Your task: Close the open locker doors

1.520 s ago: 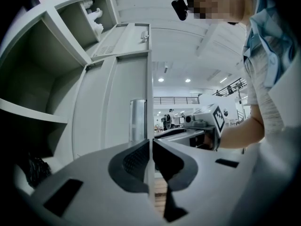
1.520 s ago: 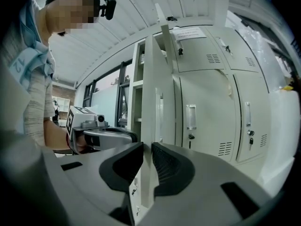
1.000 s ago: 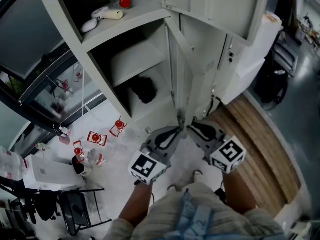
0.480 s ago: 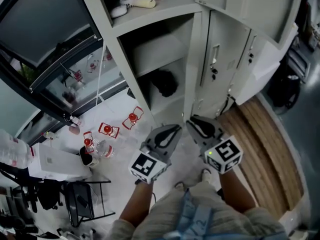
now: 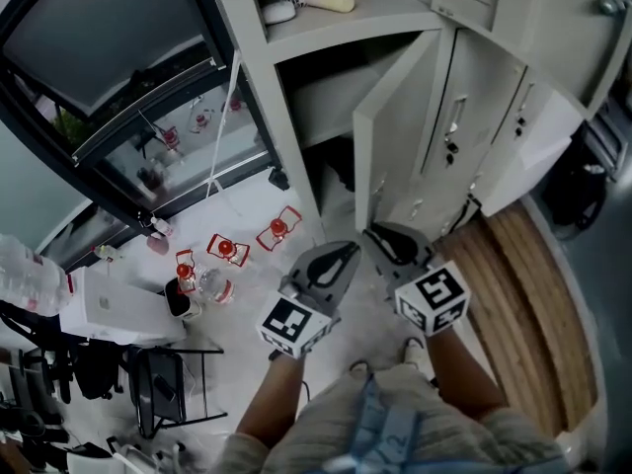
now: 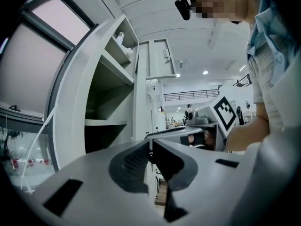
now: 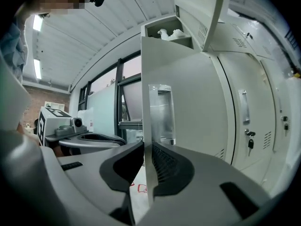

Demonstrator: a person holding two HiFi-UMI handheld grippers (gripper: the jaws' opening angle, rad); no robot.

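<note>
Since half a second ago the lower locker door [image 5: 400,141] has swung from near edge-on to roughly half shut. Head view: right gripper [image 5: 378,237] sits at the door's free edge, with the left gripper [image 5: 341,257] just beside it. The pale floor [image 5: 247,220] is littered on the left, and there are wood planks [image 5: 513,294] on the right. Left gripper view: jaws together, nothing between them; the upper door [image 6: 160,60] hangs open. Right gripper view: jaws pinched on the door's thin edge, I judge to steer it home.

Locker corner of a large work hall.
Steel lockers [image 5: 494,117] at upper right, glazed wall [image 5: 109,18] at upper left (head view); ceiling spotlights [image 6: 205,72] beyond.
</note>
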